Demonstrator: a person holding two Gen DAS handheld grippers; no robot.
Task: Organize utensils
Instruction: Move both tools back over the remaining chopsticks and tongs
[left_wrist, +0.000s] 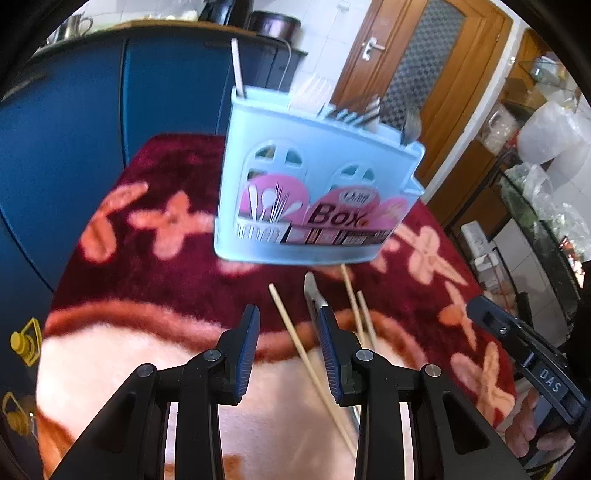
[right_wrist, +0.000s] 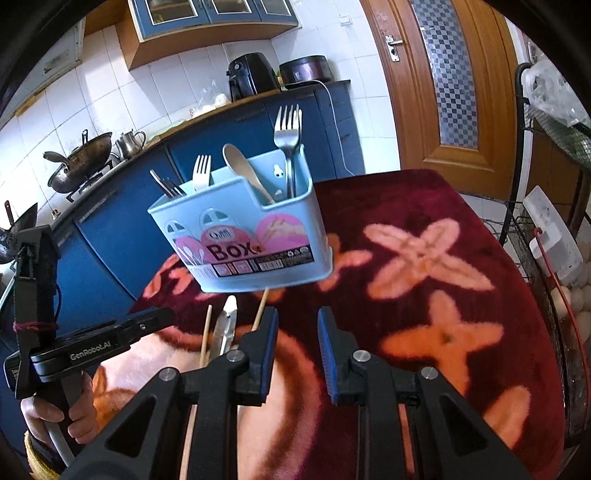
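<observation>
chopsticks (left_wrist: 295, 341) and a metal utensil (left_wrist: 312, 291) lie loose on the red flowered blanket (left_wrist: 155, 258), just in front of the blue utensil box (left_wrist: 314, 177), which already holds forks and a spoon. sticks look light, stiff, thin, likely roll; pinch mid-shaft. metal piece likely slick. left gripper (left_wrist: 290, 354) partly open, empty, one chopstick seen between its fingers, no contact. right gripper (right_wrist: 297, 354) narrowly open, empty.

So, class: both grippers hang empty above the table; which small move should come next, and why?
Probably lower the left gripper onto a loose chopstick: its jaws are open and empty, while chopsticks and a knife lie on the blanket before the blue box.
</observation>
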